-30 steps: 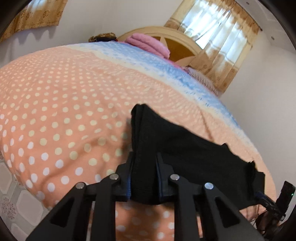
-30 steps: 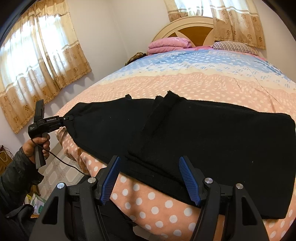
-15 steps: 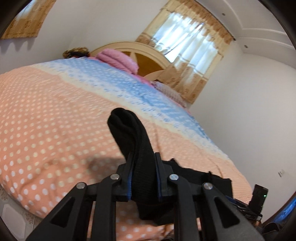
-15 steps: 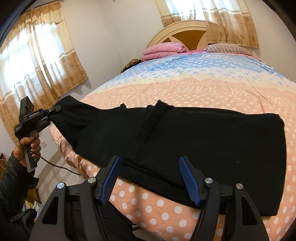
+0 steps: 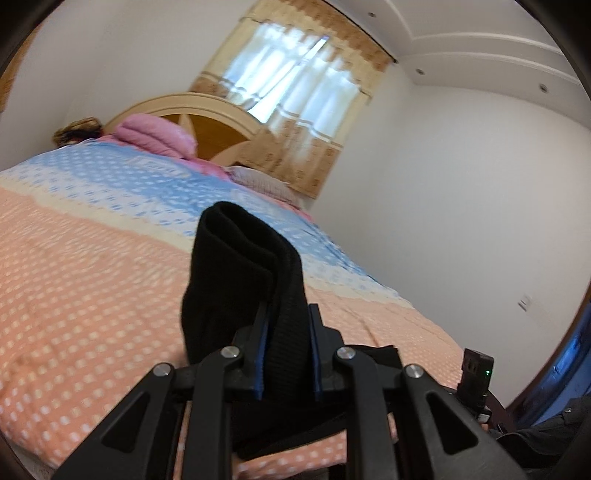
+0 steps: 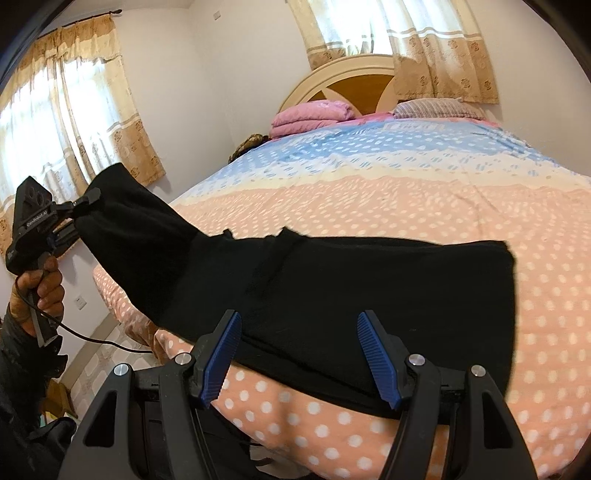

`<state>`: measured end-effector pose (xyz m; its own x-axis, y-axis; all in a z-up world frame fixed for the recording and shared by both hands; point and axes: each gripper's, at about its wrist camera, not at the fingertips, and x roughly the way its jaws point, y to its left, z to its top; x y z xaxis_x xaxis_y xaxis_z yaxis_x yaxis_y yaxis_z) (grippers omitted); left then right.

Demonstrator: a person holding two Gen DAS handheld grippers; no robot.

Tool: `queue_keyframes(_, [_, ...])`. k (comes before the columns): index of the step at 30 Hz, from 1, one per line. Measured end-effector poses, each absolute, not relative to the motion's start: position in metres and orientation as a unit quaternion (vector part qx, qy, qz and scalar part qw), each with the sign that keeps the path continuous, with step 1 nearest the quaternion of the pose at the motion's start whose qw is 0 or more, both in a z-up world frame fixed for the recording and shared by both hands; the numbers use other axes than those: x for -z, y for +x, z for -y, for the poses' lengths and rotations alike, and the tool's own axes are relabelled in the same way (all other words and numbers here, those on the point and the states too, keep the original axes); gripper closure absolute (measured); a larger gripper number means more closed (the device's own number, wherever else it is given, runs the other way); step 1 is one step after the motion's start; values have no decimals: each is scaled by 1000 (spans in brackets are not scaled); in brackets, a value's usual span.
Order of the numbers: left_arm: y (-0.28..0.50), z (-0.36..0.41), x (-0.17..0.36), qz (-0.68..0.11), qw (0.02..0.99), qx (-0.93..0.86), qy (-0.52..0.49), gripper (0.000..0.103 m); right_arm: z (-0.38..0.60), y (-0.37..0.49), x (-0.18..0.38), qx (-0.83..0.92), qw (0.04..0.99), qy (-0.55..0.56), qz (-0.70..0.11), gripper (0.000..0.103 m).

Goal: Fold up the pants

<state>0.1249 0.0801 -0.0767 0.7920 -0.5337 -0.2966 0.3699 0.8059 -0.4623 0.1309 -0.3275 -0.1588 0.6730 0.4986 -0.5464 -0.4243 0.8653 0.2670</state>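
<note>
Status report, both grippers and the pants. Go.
Left gripper shut on pants, end lifted off bed. Right gripper open, over near edge. Nothing in the way.

Home bedroom: bed, headboard, curtained windows

The pants are matt black knit cloth, ribbed at the cuff. The bedspread is soft dotted cloth. The gripper is matt black plastic with ridged blue pads and shiny metal pins. The headboard is glossy wood.
</note>
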Motion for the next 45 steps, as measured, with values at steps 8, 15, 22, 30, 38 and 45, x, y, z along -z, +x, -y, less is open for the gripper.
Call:
queue_keyframes(8, [137,-17,56,-217,910,311,-166,84,372,129,155,-214,923,77,-311,36])
queue_keyframes(15, [143,30,44,-223,898,352,-142,84,401,128,153,-188,929,95,-304,36])
queue_keyframes(22, [145,85,34,-240,876,403,-109,84,429,131,157,-164,932,124,-298,36])
queue_keyframes(30, [162,157,70,-311,846,431,-47,84,464,142,166,-119,929,181,-299,36])
queue_keyframes(38, [173,209,128,-370,828,421,9,84,471,146,176,-109,928,186,-303,36])
queue_keyframes(45, [158,218,131,-357,834,419,18,71,476,146,185,-103,926,192,-308,36])
